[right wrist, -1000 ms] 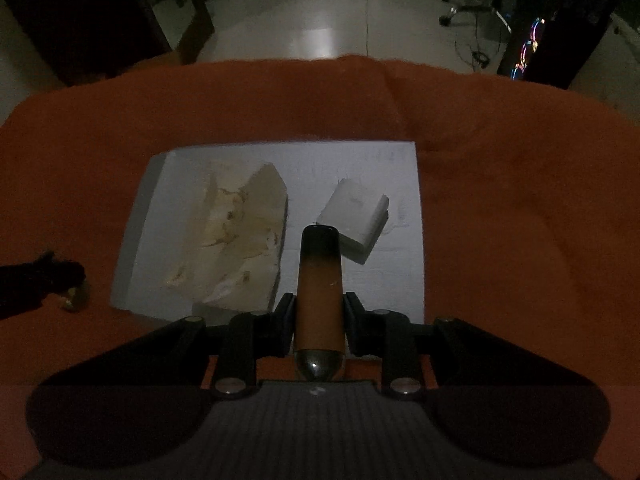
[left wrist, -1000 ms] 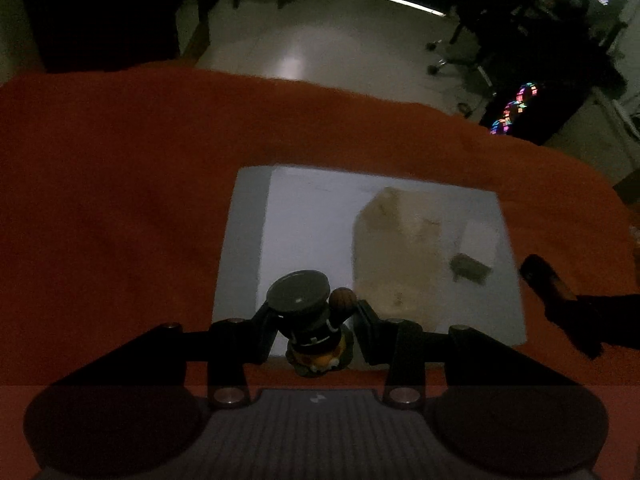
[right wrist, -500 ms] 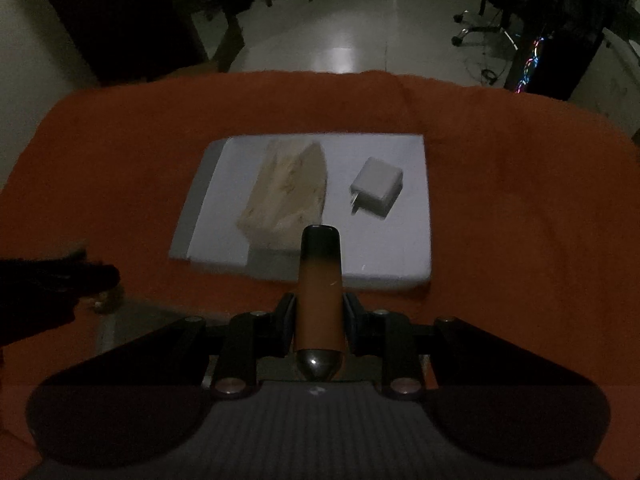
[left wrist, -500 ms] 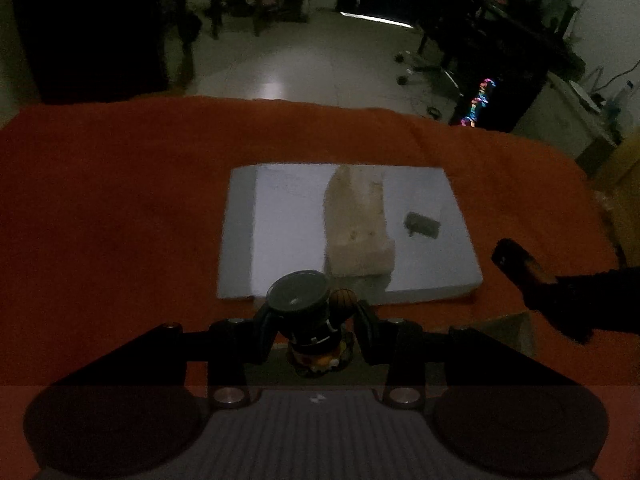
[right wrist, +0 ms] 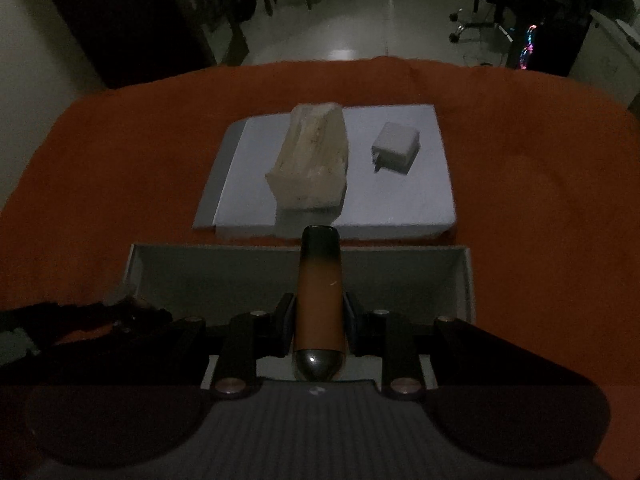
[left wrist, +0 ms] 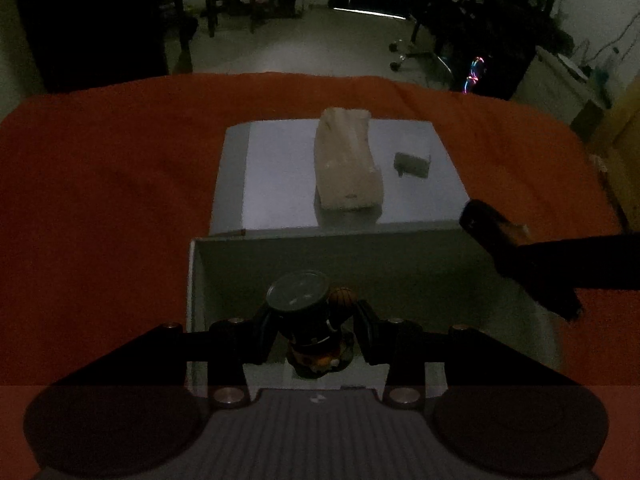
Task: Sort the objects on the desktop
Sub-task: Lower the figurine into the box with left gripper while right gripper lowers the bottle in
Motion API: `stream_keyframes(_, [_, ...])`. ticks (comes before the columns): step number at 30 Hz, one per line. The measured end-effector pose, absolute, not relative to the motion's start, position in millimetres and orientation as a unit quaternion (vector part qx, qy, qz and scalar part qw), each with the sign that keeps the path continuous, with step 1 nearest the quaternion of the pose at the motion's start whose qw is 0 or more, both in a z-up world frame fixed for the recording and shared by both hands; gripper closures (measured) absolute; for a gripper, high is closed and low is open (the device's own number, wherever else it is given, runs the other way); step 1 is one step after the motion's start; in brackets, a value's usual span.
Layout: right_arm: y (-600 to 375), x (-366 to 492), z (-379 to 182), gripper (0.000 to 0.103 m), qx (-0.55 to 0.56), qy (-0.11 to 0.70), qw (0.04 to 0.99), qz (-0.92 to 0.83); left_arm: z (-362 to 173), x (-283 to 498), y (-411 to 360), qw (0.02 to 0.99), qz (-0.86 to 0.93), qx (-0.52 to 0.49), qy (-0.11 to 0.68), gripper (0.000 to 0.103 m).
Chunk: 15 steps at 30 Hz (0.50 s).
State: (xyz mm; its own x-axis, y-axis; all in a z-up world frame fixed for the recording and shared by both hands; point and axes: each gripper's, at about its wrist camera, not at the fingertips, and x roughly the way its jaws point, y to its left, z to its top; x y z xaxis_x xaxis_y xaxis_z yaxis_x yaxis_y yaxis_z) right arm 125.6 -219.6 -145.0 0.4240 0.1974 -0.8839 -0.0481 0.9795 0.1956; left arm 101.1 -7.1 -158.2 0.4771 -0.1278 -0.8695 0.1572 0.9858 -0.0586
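- The orange cloth (right wrist: 520, 168) covers the whole table top; its far edge drops off to a pale tiled floor (right wrist: 352, 20), and the cloth lies bare to the left and right of the things in the middle.
- A shallow open grey box (right wrist: 466, 280) sits nearest, its upright walls forming a rim all round; its inside floor looks bare in both views.
- Just beyond its far wall lies a flat pale-grey rectangular lid or board (right wrist: 400, 208), close beside the box, whether touching I cannot tell.
- On that board rest a crumpled cream packet of tissues (right wrist: 312, 164) and, to its right and apart from it, a small white square plug charger (right wrist: 396, 146).
- No brand or writing can be read anywhere; a small dark mark on the near end of the packet is too dim to make out.
- The left gripper (left wrist: 316, 320) is pinching a small dark figurine with a round flat cap and orange base (left wrist: 308, 312), held over the near left part of the box.
- The right gripper (right wrist: 318, 320) is clamped on a slim orange cylinder with a dark tip and shiny metal base (right wrist: 318, 292), which points forward over the box towards the board.
- In the left view the cylinder's dark tip pokes in at the right, above the box's right side.
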Motion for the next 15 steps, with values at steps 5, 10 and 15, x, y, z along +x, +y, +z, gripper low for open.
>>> stream_keyframes(5, [-217.0, 117.7, -158.3, 0.075, 0.065, 0.543, 0.834, 0.077, -170.8, 92.1, -6.5, 0.858, -0.079, 0.028, 0.506, 0.067])
stream_keyframes(10, [-216.8, 107.6, -179.1, 0.075, 0.055, 0.564, 0.82, 0.074, -189.1, 83.6, -8.7, 0.849, -0.079, 0.046, 0.521, 0.067])
stream_keyframes(15, [-220.4, 98.6, -206.9, 0.075, 0.048, 0.594, 0.8, 0.066, -210.9, 77.1, -10.4, 0.834, -0.082, 0.072, 0.541, 0.067])
